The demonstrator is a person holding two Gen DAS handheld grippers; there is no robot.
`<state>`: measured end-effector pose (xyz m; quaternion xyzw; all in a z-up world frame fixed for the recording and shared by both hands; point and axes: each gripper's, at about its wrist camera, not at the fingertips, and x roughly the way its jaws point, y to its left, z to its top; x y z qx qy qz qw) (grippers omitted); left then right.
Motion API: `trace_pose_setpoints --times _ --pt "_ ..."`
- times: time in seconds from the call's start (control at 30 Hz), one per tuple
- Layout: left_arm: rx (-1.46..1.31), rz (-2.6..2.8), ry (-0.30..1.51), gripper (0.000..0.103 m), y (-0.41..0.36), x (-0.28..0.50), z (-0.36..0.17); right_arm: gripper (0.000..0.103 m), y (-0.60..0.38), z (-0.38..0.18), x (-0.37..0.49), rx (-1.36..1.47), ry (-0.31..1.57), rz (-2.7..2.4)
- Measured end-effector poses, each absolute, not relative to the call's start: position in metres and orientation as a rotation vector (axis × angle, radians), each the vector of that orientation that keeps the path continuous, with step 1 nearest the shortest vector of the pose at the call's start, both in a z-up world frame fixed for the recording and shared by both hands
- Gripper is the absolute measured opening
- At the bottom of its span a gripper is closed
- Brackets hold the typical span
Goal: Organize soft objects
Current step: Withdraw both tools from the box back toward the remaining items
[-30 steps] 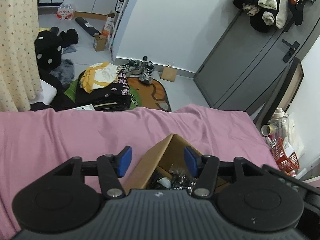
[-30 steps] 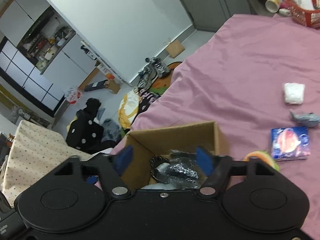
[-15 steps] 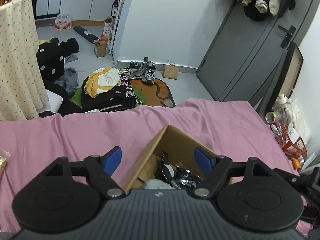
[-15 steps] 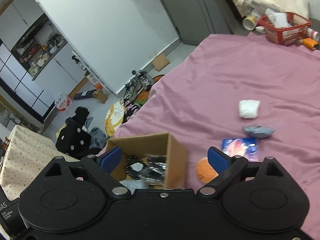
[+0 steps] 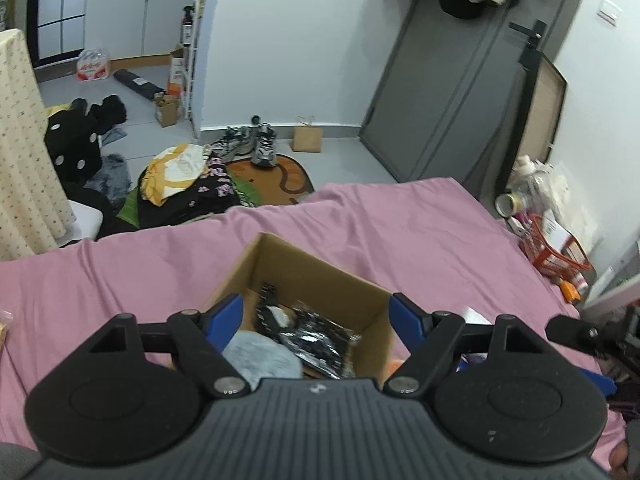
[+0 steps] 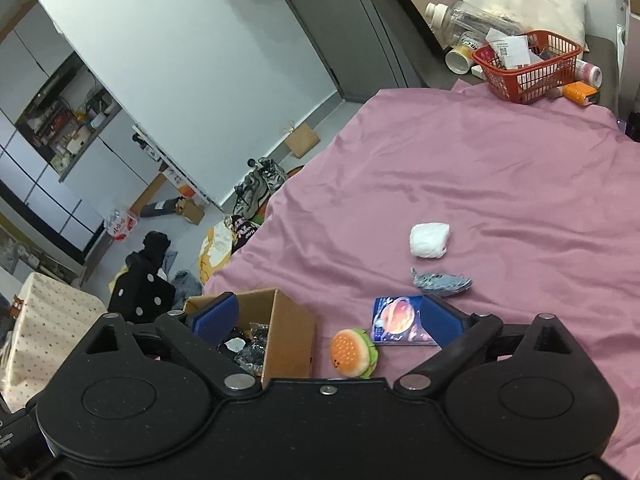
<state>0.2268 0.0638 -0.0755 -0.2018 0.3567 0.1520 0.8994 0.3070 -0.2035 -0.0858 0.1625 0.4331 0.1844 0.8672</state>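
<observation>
Burger plush [image 6: 354, 353]: orange bun, green frill, beside cardboard box [image 6: 290, 340].

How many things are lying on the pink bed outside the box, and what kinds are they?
Burger plush toy: 1
White soft bundle: 1
Blue-grey fabric piece: 1
Flat blue packet: 1
Total: 4, all on the pink sheet beside the cardboard box.

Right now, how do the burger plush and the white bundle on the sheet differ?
The burger plush is orange with a green edge and a small face; the white bundle is plain white. The plush lies right beside the cardboard box; the bundle lies farther out, past the blue packet. Both rest on the pink sheet, outside the box, untouched.
</observation>
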Motion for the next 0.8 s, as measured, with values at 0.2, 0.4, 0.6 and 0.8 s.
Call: trace_pose_setpoints --times 0.2,0.4,0.6,0.8 --pt "-0.362 0.278 0.754 0.079 0.027 0.228 -0.073 0.098 -0.230 -0.111 0.313 0.400 0.903 0.380" --pt "-0.332 0.268 0.778 0.079 -0.003 0.232 -0.077 0.095 -0.256 -0.139 0.320 0.496 0.937 0.379" --pt "-0.349 0.300 0.789 0.079 -0.026 0.240 -0.087 0.093 -0.284 -0.153 0.330 0.597 0.943 0.370" --pt "-0.322 0.336 0.783 0.078 -0.050 0.248 -0.098 0.083 -0.302 -0.173 0.342 0.732 0.967 0.389"
